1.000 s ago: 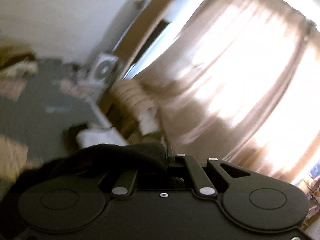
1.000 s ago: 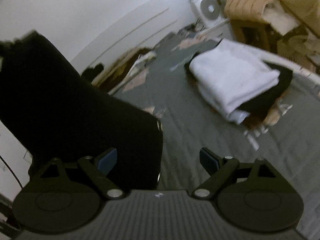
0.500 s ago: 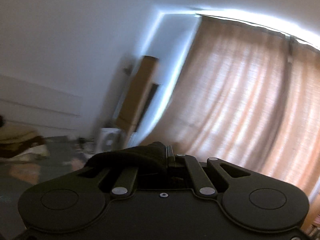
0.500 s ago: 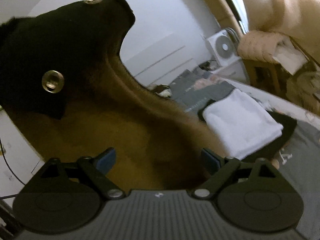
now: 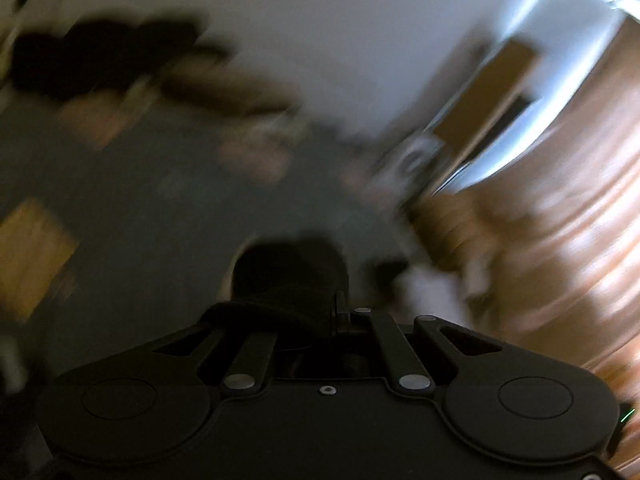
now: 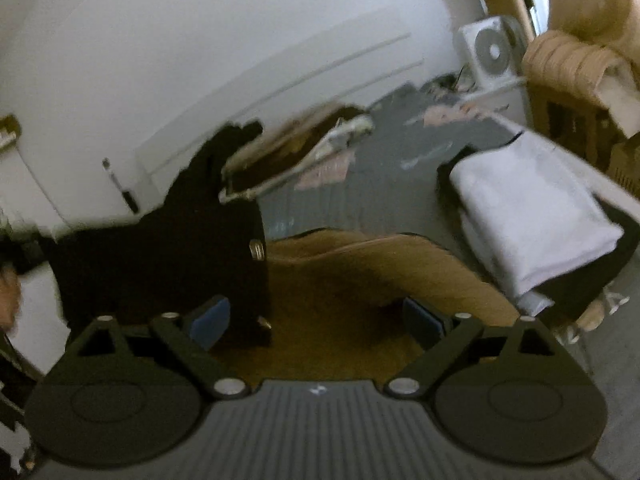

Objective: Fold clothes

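Beside the folded white pile [image 6: 532, 216] on the bed [image 6: 384, 196], I judge I am laying out a black garment [image 6: 192, 248] with a tan lining [image 6: 360, 280]. My left tongs [image 5: 340, 312] are clamped on its edge. My right tongs [image 6: 320, 320] gape wide, gripping nothing; next they need a free corner.

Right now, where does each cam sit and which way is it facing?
Left wrist: rides the left gripper, jaws shut on the black garment; badly blurred, facing the grey bedspread, wall and curtain.
Right wrist: rides the right gripper, jaws open, nothing between them; faces the brown-lined black garment and folded white cloth.
Shared: garment, bedspread, white fan.
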Action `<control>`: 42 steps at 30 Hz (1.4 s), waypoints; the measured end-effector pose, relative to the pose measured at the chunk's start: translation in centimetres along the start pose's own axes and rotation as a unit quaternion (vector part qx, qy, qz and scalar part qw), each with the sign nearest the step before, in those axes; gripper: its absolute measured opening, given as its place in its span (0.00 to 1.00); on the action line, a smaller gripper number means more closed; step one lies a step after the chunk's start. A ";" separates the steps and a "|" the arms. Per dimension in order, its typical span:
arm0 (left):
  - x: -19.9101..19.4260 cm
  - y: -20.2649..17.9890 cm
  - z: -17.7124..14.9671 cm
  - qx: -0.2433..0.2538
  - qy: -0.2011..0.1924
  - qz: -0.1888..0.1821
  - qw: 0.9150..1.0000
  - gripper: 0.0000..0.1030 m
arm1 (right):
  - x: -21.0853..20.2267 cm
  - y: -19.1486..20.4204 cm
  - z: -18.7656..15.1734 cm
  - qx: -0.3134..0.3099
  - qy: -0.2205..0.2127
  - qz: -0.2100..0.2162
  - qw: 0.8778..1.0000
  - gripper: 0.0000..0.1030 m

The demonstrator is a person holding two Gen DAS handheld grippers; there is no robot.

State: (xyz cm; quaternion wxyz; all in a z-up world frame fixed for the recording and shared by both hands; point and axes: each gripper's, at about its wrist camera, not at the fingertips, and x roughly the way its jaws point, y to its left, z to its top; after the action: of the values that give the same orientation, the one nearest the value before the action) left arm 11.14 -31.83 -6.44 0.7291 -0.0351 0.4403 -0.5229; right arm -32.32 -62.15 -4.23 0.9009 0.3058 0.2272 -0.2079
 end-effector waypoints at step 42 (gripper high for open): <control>15.4 5.1 -16.1 0.171 0.070 0.273 0.944 0.06 | 18.6 8.5 -9.5 -0.048 0.166 0.029 0.985 0.91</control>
State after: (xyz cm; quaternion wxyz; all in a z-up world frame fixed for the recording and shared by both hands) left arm 4.94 -35.09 -28.20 0.8063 0.2482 0.3868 -0.3723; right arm -15.54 -54.21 -17.04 0.8700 0.2986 0.3744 -0.1174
